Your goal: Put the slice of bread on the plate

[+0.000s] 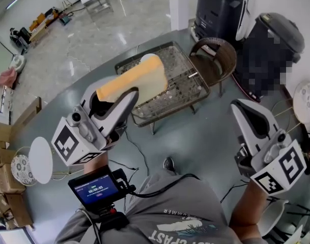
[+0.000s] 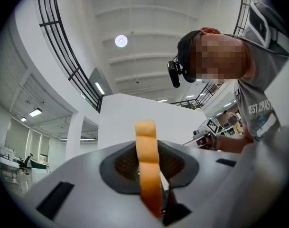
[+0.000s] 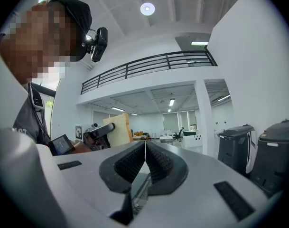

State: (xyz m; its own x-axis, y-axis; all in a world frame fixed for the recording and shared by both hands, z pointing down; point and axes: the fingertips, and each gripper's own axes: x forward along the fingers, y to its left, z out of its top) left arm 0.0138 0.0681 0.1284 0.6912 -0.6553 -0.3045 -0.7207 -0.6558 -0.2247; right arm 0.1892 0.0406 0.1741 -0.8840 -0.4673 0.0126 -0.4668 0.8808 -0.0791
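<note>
The wire basket (image 1: pixel 195 91) stands on thin legs. Little of its inside shows: a short pale stick (image 1: pixel 193 75) lies on the mesh, and at the far side a white rim (image 1: pixel 147 58), perhaps a plate, peeks out. The bread (image 1: pixel 137 80) is over the basket's near left corner, on edge, pinched between the jaws of the left gripper (image 1: pixel 114 99). The right gripper (image 1: pixel 240 108) is well apart to the basket's right, its jaws pressed together with nothing between them. Just right of the basket is a brown wicker seat (image 1: pixel 216 55), and beyond that stand two dark bins (image 1: pixel 221 9). Only the head view shows the basket. The left gripper view looks upward instead, with the bread's orange crust edge-on against a ceiling and a railed gallery. The right gripper view shows the bread's pale face from the side, and the bins. Far to the basket's lower left a white disc (image 1: pixel 40 159) sits on a wire stand. The grey shirt (image 1: pixel 195 222) carries print that seems to read WEST COAST. A small screen (image 1: pixel 96 189) on the left forearm shows digits too small to read.
</note>
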